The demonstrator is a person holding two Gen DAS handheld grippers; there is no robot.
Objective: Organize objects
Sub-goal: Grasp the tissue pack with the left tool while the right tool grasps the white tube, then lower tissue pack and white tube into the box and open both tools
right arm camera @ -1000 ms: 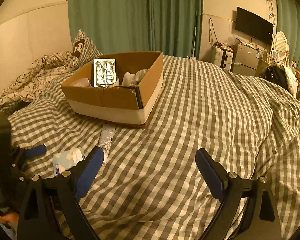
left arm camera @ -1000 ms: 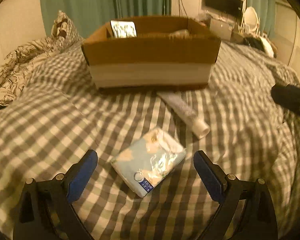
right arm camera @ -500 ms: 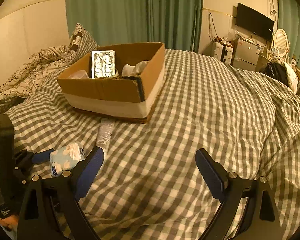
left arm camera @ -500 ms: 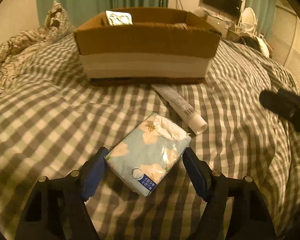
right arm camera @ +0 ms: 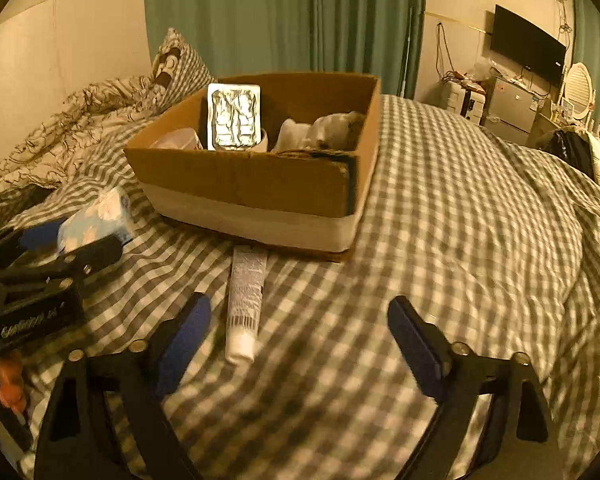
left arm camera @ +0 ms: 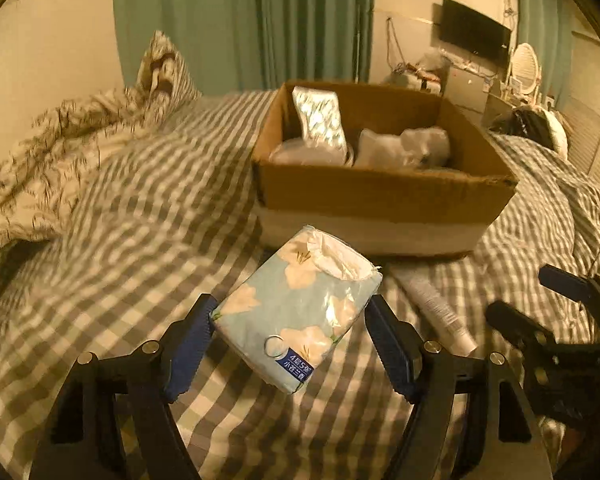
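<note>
We've got the left gripper (left arm camera: 290, 322) clenched on the tissue pack (left arm camera: 296, 312), centre-bottom of the left wrist view, one blue pad on each side of it. Pack looks lifted off the checked bedspread (left arm camera: 132, 240), tilted, its torn white opening pointing toward the cardboard box (left arm camera: 380, 196) in the upper middle of the frame. Box already holds a foil blister sheet (left arm camera: 320, 122) standing against its far left wall, plus some pale wrapped items we can't ID.

Right gripper (right arm camera: 298, 334) is spread wide, grasping nothing, low in the right wrist view. The tube (right arm camera: 246, 296) lies on the bedspread just left of centre there, cap toward us, flat end nearly at the box's near wall.

Risks as we judge them:
- pack is soft plastic w/ loose tissues, so the pads may squash it and it could slide out mid-carry
- box's near wall is tall; coming in too low would clip the rim & shove the box on the soft bedding
- dropping onto the blister sheet could knock it flat
- right gripper sits close to the left one; crossing paths over the tube could bump it
</note>
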